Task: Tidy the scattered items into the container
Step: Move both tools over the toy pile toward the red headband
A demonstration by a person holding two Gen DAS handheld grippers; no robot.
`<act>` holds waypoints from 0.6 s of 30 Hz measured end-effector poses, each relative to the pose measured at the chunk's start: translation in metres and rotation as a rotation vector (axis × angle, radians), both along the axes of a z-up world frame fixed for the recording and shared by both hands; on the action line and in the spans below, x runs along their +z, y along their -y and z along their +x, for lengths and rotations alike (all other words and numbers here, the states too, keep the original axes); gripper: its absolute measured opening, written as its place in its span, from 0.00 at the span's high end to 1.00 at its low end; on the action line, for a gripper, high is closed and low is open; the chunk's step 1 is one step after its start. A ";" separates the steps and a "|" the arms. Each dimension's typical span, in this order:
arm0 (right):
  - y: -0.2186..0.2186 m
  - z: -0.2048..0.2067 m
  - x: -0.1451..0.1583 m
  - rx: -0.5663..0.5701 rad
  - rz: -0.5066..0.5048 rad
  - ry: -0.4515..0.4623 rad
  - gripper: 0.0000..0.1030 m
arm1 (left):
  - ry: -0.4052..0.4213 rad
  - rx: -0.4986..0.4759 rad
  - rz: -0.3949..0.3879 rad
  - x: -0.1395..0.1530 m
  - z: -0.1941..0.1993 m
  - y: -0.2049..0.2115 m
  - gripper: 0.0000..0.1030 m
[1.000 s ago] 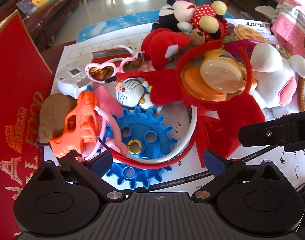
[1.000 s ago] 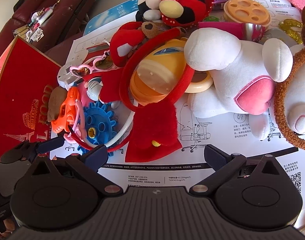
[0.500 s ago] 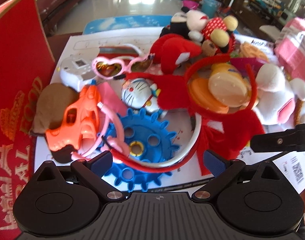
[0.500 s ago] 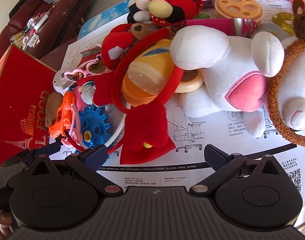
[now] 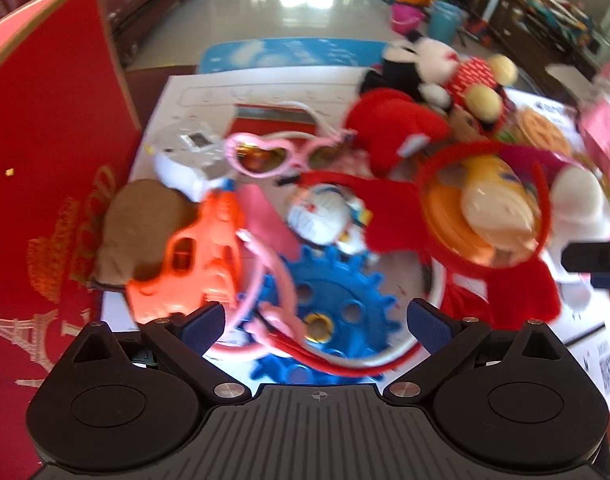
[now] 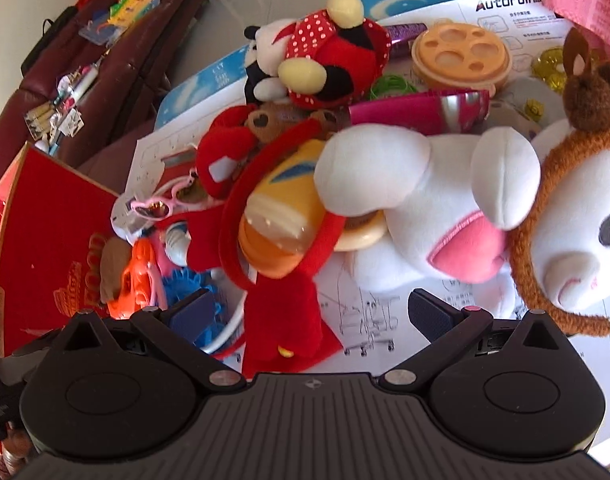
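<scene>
Where red box [image 5: 53,152] walls left edge, both tools [image 5: 316,324] [image 6: 308,314] gape, empty.

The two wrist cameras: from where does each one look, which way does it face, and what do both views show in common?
Left wrist: sits behind the open left claw, facing forward and down at the blue gear and orange toy gun; the right claw's dark finger shows at the right edge.
Right wrist: sits behind the open right claw, facing the white plush and red headband; no hand is visible.
Shared: gear, gun, headband, red box, heart sunglasses.
</scene>
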State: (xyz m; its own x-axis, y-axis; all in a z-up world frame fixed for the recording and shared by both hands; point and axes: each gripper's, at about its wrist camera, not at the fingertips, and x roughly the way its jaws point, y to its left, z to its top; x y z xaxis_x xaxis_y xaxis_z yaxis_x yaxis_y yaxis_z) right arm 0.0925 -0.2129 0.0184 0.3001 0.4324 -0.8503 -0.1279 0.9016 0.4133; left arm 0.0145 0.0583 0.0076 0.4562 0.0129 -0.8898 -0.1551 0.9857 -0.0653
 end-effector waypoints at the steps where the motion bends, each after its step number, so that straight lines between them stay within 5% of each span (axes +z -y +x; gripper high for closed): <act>1: -0.001 0.003 -0.003 0.002 0.004 -0.004 0.03 | -0.006 0.012 0.003 0.000 0.002 -0.003 0.01; 10: -0.017 0.020 -0.033 0.027 -0.001 -0.020 0.33 | -0.027 -0.017 0.027 -0.001 0.018 0.010 0.01; 18: -0.016 0.006 -0.047 0.105 -0.013 -0.028 0.36 | 0.006 -0.089 0.143 0.010 0.043 0.037 0.01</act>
State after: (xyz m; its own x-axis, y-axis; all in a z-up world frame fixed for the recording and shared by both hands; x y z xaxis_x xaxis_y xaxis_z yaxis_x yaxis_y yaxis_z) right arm 0.0982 -0.1968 -0.0290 0.2297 0.4494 -0.8633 -0.2103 0.8890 0.4068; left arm 0.0577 0.0212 0.0178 0.4670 0.0990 -0.8787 -0.0671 0.9948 0.0764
